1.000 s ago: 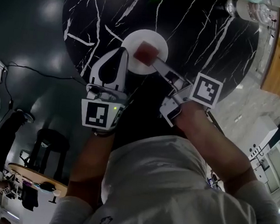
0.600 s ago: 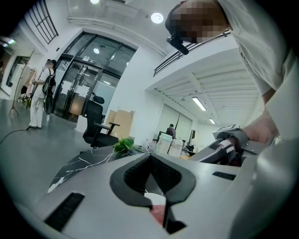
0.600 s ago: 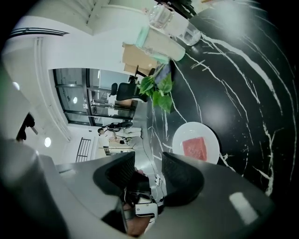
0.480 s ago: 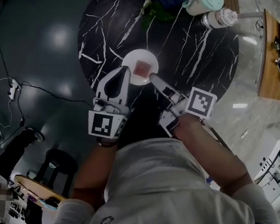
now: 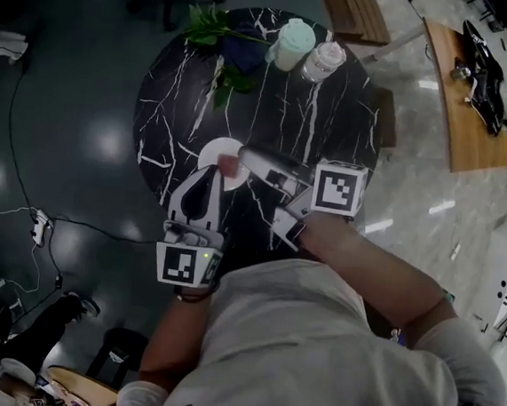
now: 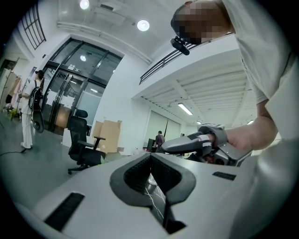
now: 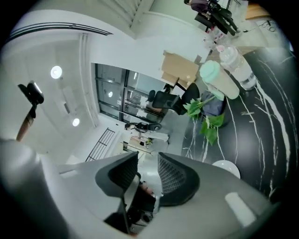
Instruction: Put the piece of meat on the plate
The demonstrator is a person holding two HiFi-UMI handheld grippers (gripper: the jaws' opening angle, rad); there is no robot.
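The reddish piece of meat (image 5: 230, 162) lies on the small white plate (image 5: 214, 153) on the round black marble table (image 5: 333, 116). Both grippers hang high above the table. My right gripper (image 5: 243, 155) overlaps the plate's right edge in the head view. Its jaws have just been closing, stand apart and hold nothing; the right gripper view shows the gap (image 7: 147, 161) empty and the plate (image 7: 227, 167) far below. My left gripper (image 5: 214, 171) sits just left of it with its tips together and empty (image 6: 150, 161). The right gripper (image 6: 189, 141) also shows in the left gripper view.
A mint-lidded cup (image 5: 295, 41), a clear-lidded cup (image 5: 325, 60) and a leafy plant (image 5: 212, 26) stand at the table's far side. A wooden desk (image 5: 465, 93) is at the right, a cable (image 5: 21, 211) runs over the floor, and an office chair (image 6: 84, 149) stands further off.
Both grippers have risen well away from the table, which now looks smaller. The right gripper's tip has left the meat, which stays on the plate, and its jaws have narrowed.
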